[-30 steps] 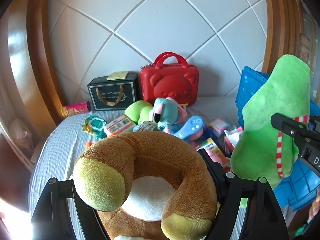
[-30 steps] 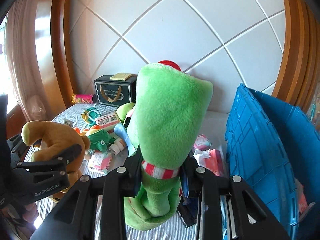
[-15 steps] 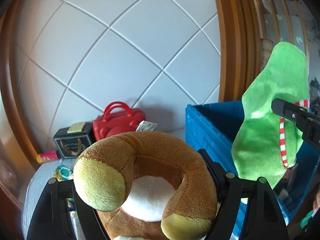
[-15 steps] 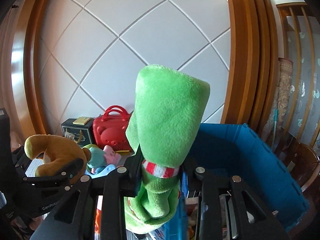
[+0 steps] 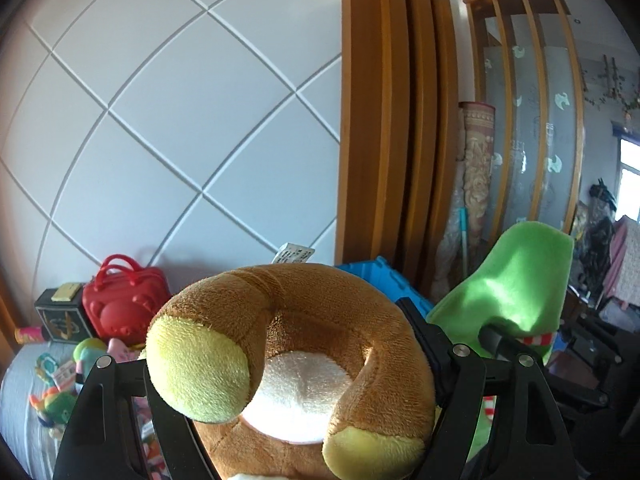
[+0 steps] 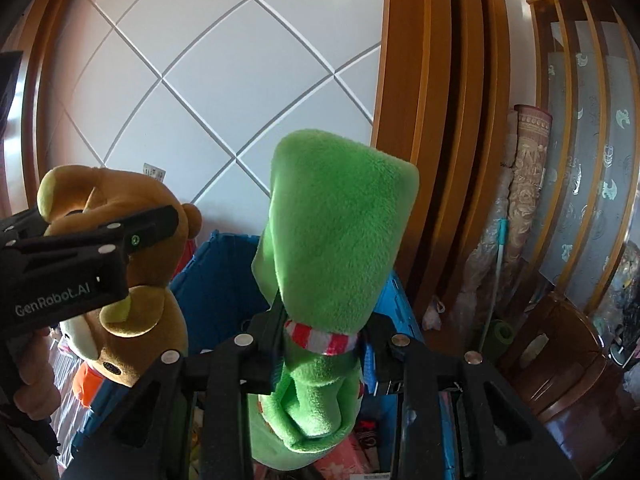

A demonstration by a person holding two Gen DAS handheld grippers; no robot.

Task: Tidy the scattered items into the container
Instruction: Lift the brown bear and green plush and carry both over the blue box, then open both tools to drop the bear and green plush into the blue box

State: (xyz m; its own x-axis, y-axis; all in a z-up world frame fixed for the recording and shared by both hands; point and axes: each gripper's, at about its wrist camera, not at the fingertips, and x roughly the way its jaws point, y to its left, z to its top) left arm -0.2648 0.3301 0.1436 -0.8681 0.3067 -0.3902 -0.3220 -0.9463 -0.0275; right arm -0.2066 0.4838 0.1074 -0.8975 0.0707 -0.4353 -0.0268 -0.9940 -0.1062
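Observation:
A brown plush bear [image 5: 304,320] with yellow paws fills the left wrist view, and my left gripper [image 5: 280,360] is shut on it, jaws wide around its body. My right gripper [image 6: 320,332] is shut on a green plush toy [image 6: 336,232] at its red-and-white striped collar. Both toys hang above the blue crate [image 6: 224,280], whose far corner [image 5: 380,276] shows behind the bear. In the right wrist view the bear [image 6: 120,200] and a left finger [image 6: 152,226] are at the left. The green toy [image 5: 512,280] is on the bear's right.
A red bear-faced case [image 5: 124,304], a dark gift box [image 5: 60,316] and several small toys [image 5: 52,396] lie on the grey cloth [image 5: 20,380] at the left. A wooden pillar [image 5: 380,120], a rolled rug [image 5: 476,160] and a wooden chair [image 6: 560,360] stand past the crate.
Both grippers have swung right and upward with their toys, from over the scattered items to over the blue crate. Neither grip has changed.

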